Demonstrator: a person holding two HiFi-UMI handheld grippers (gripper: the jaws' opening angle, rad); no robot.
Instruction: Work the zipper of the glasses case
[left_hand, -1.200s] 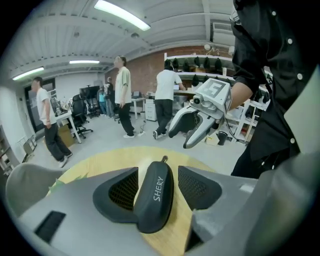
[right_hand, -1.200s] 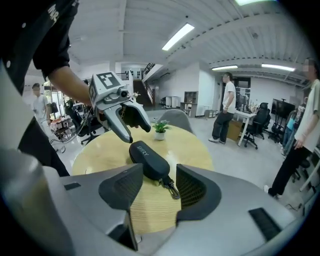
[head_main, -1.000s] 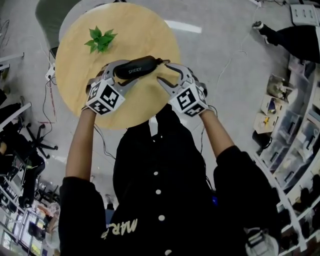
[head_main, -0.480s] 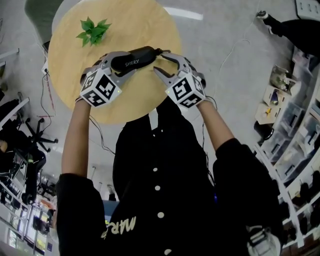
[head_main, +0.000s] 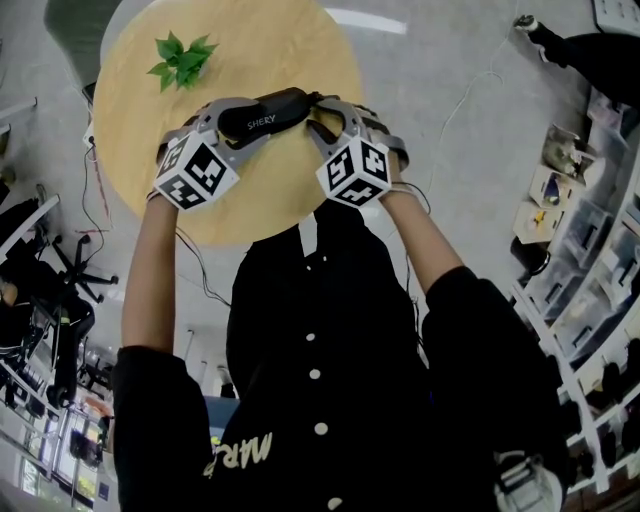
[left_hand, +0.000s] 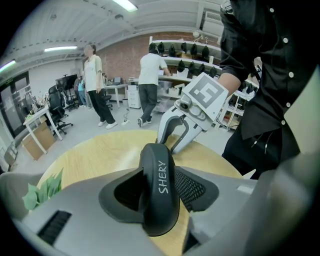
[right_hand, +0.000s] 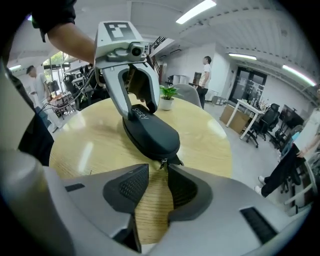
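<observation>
A black glasses case (head_main: 285, 105) printed SHERY lies on the round wooden table (head_main: 250, 195). My left gripper (head_main: 245, 122) has just been closing and now stands shut on the case's left end; in the left gripper view its pads (left_hand: 192, 187) press both sides of the case (left_hand: 159, 200). My right gripper (head_main: 318, 115) is at the case's right end. Its jaws have just been closing, but a gap remains. The small zipper pull (right_hand: 162, 163) hangs at the case's near tip (right_hand: 150, 132), right at my right gripper's (right_hand: 157, 172) fingertips, with neither pad touching it.
A green leafy sprig (head_main: 180, 55) sits on the table's far left. The table edge runs close below both grippers. Around the table are an office chair (head_main: 70, 280), shelves (head_main: 590, 250) to the right, and people standing far off (left_hand: 147, 80).
My left jaws closed onto the case. My right gripper came in and down toward the case's right end, and its jaws narrowed around the zipper pull.
</observation>
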